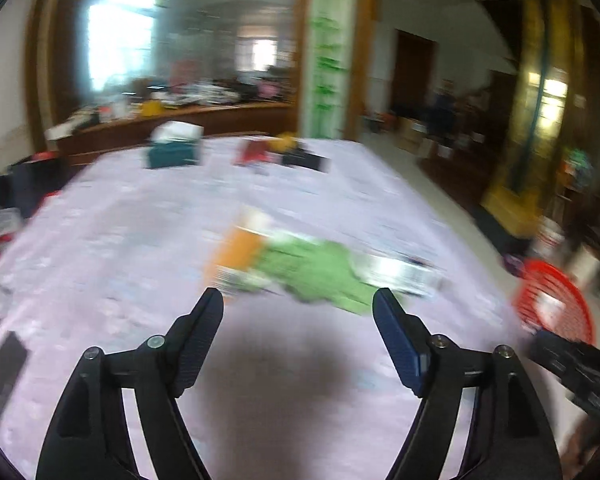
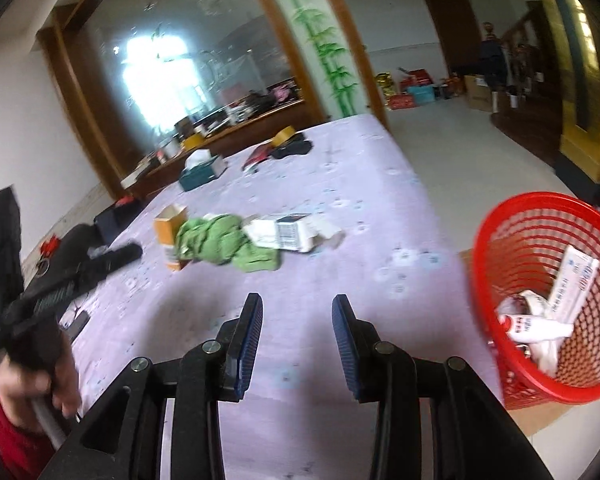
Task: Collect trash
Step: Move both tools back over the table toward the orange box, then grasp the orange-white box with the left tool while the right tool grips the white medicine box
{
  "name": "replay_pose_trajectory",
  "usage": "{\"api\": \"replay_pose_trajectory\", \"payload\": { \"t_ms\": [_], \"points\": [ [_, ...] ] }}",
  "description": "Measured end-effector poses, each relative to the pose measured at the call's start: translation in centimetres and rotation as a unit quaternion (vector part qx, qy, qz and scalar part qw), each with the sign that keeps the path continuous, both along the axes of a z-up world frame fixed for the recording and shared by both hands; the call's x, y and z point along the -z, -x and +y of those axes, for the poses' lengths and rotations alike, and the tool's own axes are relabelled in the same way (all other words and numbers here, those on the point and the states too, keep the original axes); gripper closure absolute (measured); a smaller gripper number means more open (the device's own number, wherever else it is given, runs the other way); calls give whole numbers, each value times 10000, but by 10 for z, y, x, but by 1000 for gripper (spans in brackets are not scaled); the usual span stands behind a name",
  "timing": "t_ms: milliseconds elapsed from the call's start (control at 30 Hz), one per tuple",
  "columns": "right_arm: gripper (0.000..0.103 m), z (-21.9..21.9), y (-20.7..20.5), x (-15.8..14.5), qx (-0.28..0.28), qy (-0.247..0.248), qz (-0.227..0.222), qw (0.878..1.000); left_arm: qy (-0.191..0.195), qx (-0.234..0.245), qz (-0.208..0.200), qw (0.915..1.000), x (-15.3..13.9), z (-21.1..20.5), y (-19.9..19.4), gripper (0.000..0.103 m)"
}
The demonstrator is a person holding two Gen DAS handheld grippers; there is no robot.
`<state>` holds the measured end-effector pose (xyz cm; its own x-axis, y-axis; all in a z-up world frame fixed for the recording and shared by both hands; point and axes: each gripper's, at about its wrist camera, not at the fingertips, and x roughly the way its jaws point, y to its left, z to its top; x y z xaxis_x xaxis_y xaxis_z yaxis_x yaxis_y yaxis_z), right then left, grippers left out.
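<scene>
On the lilac tablecloth lie an orange carton, a crumpled green cloth and a white box, side by side. They show blurred in the left wrist view: carton, cloth, box. My left gripper is open and empty, just short of the cloth. My right gripper is open and empty, nearer the table's front. A red mesh basket at the right holds white tubes and a box; it also shows in the left wrist view.
A teal tissue box, a red booklet, a tape roll and a dark pouch lie at the far end. A black phone lies at the left. The left hand and its gripper fill the right view's left side.
</scene>
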<state>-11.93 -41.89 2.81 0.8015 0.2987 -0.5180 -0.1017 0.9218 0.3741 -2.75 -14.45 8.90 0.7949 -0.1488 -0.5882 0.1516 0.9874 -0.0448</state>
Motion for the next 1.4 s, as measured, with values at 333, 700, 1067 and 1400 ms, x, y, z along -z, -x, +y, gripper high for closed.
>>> {"api": "replay_pose_trajectory", "payload": {
  "t_ms": [333,700,1067,1400],
  "points": [
    [59,11,1,-1,-93,170,18,9998,-238,-279,515,9980,29,9,-90,27],
    [59,-3,-11,-11,-159,175,75,9997,241,-425,943,9943,56,44,-130,56],
    [42,10,-105,-34,-693,221,374,9967,875,-370,1092,9895,78,72,-137,81],
    [40,27,-221,10,-909,141,1334,9868,1023,-169,828,9912,52,81,-109,81]
  ]
}}
